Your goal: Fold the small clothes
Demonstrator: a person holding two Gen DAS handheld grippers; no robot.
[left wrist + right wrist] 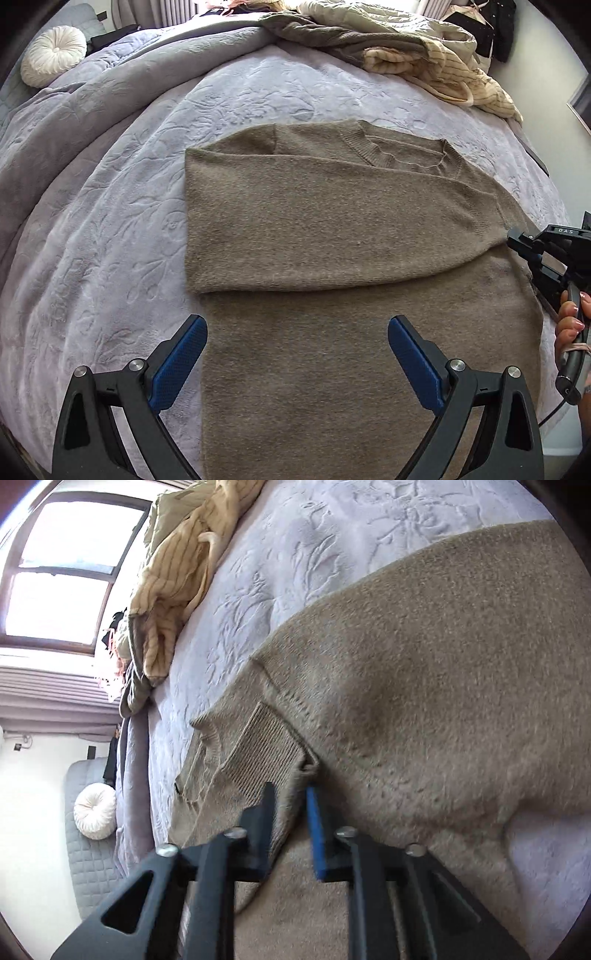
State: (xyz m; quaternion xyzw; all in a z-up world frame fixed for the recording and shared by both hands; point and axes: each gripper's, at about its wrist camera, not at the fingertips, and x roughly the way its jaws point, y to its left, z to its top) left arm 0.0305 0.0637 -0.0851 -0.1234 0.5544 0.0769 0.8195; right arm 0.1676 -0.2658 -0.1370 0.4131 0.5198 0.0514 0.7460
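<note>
A brown knit sweater [332, 229] lies flat on the bed, neckline away from me, with one sleeve folded across its chest. My left gripper [295, 325] hangs open above the sweater's lower body, its blue pads [181, 354] wide apart with nothing between them. In the right wrist view my right gripper [290, 790] is shut on the sweater's fabric just behind a ribbed cuff [266, 753]. The same gripper [517, 240] shows at the sweater's right edge in the left wrist view, held by a person's hand [570, 321].
A lilac embossed bedspread [122, 221] covers the bed. A heap of other clothes [424, 55], olive and cream striped, lies at the far side. A round white cushion [51, 55] sits far left. A window [70, 565] is beyond the bed.
</note>
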